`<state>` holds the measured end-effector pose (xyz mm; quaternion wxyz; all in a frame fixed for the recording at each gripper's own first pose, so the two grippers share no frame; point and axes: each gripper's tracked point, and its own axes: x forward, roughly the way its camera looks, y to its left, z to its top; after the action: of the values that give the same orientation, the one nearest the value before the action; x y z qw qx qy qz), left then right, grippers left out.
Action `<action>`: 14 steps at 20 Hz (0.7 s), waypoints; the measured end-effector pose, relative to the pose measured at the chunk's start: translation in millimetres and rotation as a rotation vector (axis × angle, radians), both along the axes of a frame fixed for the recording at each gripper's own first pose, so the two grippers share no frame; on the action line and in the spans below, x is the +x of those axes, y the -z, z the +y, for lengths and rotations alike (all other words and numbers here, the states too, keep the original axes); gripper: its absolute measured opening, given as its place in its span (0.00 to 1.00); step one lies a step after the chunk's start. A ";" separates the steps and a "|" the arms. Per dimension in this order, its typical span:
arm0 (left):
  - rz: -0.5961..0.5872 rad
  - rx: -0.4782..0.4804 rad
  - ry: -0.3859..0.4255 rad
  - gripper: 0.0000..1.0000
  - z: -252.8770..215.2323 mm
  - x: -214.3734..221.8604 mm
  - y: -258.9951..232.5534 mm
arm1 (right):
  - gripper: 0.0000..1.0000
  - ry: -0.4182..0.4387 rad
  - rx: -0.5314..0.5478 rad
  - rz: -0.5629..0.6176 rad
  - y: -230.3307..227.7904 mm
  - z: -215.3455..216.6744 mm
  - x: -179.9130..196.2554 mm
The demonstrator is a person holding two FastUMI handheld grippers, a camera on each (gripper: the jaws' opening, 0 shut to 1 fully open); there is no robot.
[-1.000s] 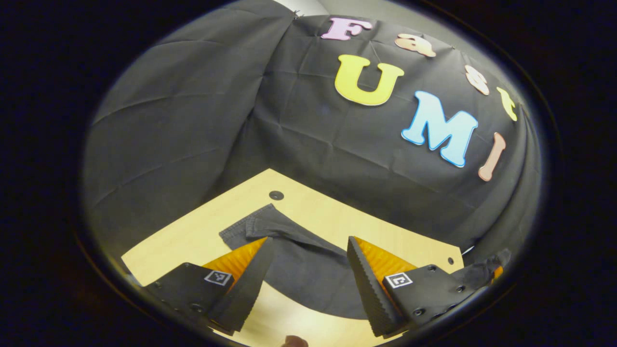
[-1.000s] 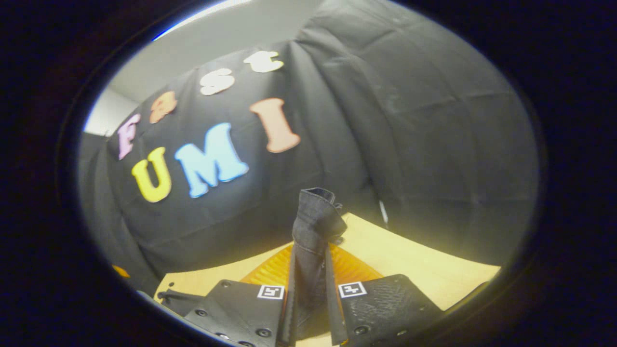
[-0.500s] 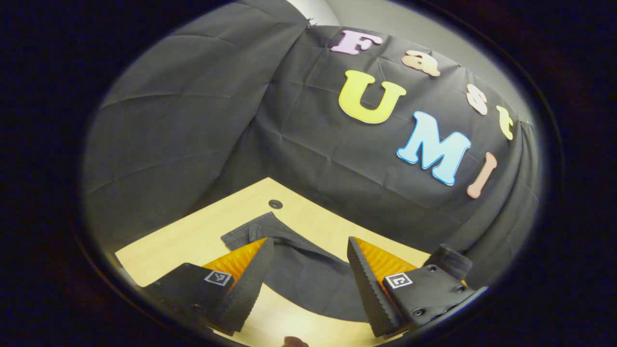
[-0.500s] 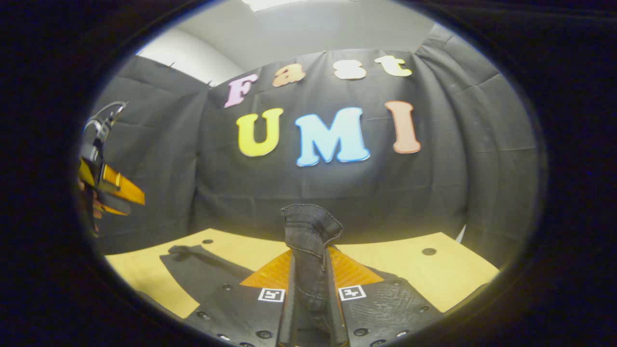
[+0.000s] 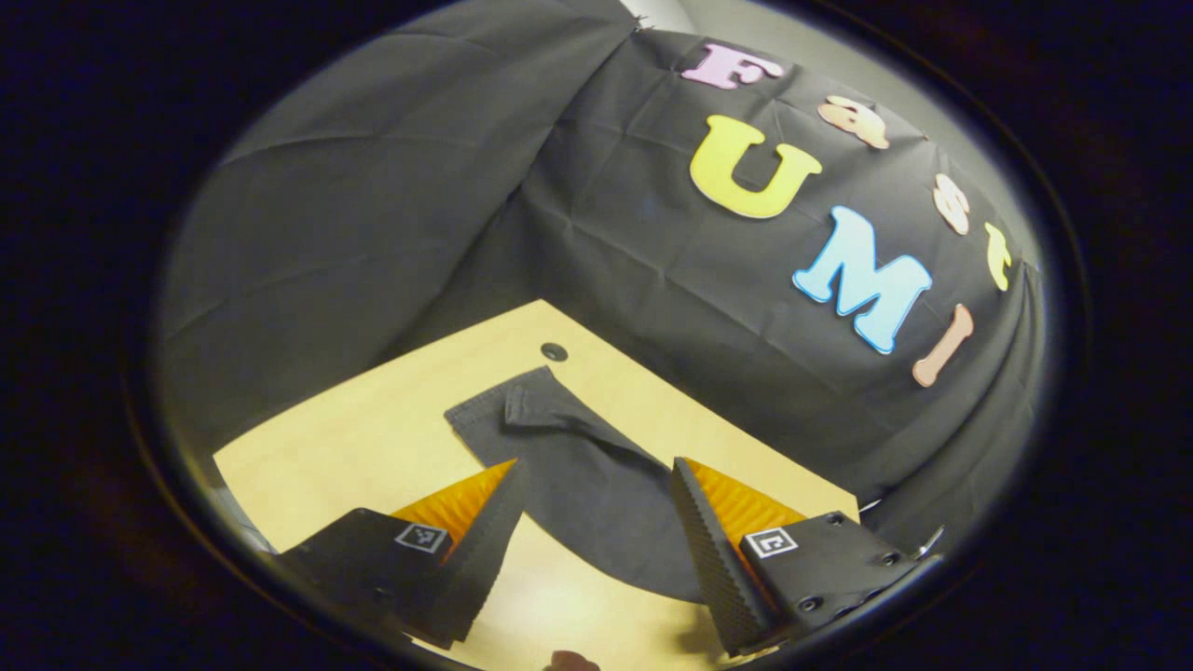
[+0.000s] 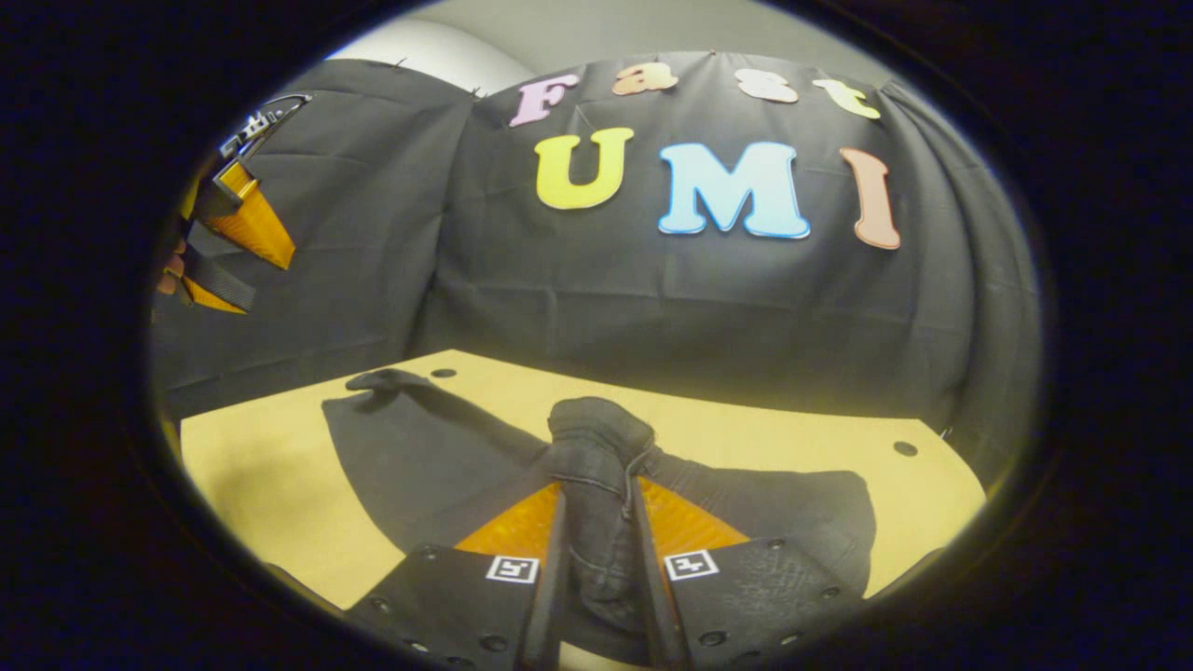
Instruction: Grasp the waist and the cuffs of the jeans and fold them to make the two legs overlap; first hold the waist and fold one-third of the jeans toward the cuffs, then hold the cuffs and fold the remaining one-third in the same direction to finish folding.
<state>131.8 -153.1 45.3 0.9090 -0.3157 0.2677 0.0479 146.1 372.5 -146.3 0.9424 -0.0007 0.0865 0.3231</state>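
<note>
The right claw (image 6: 596, 522) is clamped on a thick bunched wad of the jeans (image 6: 419, 457), which stands up between its two fingers; the rest of the dark denim spreads flat on the tabletop (image 6: 252, 485) ahead of it and to both sides. The left claw (image 5: 592, 494) hangs wide apart and empty above the tabletop (image 5: 373, 438), with the jeans (image 5: 578, 466) lying below and beyond its fingertips, one hemmed end with a turned-over corner at the far side. In the right gripper view that left claw (image 6: 224, 252) shows raised, off to the upper left, well clear of the cloth. I judge this to be a fold in progress, one end being carried over the laid-out part; whether the gripped wad is waist or cuff I cannot tell. The next move calls for lowering the held end squarely onto the flat layer before letting go, with the free claw brought down to take the matching corner so the edge lands even.
</note>
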 end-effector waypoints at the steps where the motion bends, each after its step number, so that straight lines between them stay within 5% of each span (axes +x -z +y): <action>1: 0.011 -0.014 -0.008 1.00 -0.1 -0.2 4.9 | 0.39 -0.014 -0.010 0.019 6.2 2.1 -4.0; 3: 0.031 -0.048 -0.016 1.00 -1.5 -1.1 14.5 | 0.48 -0.029 -0.036 0.024 8.3 1.0 -7.6; 6: 0.068 -0.101 -0.033 0.99 4.3 -1.4 32.5 | 0.81 -0.069 -0.047 0.003 -4.6 -3.6 -25.5; 8: 0.097 -0.158 -0.049 0.99 8.7 4.1 45.6 | 0.89 -0.056 -0.021 -0.023 -27.9 -14.1 -31.0; 14: 0.181 -0.322 -0.115 0.99 33.3 23.9 101.7 | 0.90 0.108 0.030 -0.054 -84.2 -73.2 -18.6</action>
<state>155.7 -119.7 -56.4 0.8149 -0.4661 0.3340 0.0844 127.5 299.3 -62.1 0.9603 0.0094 0.0562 0.2729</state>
